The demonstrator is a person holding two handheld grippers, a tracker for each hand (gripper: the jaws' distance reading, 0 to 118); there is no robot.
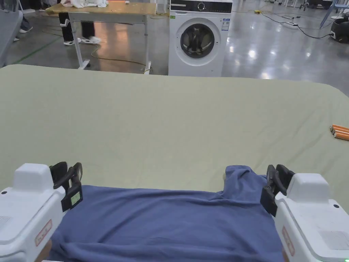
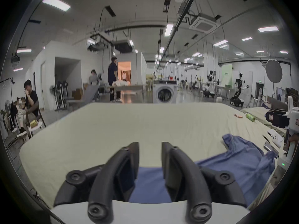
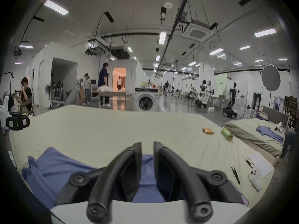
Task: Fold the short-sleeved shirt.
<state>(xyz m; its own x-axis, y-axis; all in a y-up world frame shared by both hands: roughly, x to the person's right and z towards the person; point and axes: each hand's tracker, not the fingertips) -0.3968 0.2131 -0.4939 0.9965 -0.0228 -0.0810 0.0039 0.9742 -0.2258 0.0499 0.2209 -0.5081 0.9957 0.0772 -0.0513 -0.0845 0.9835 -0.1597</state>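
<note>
while blue shirt (image 1: 163, 221) lies on bed (image 1: 170, 119), left gripper (image 2: 150, 148) jaws apart, right gripper (image 3: 147, 146) jaws apart

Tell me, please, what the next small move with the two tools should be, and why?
Probably close both on the shirt's far edge. The left tool and right tool each stand open with the blue shirt between the jaws, nothing pinched yet, and one corner is bunched up.

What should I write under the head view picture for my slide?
Two open grippers, left gripper and right gripper, hover at the blue shirt on a green bed.
</note>
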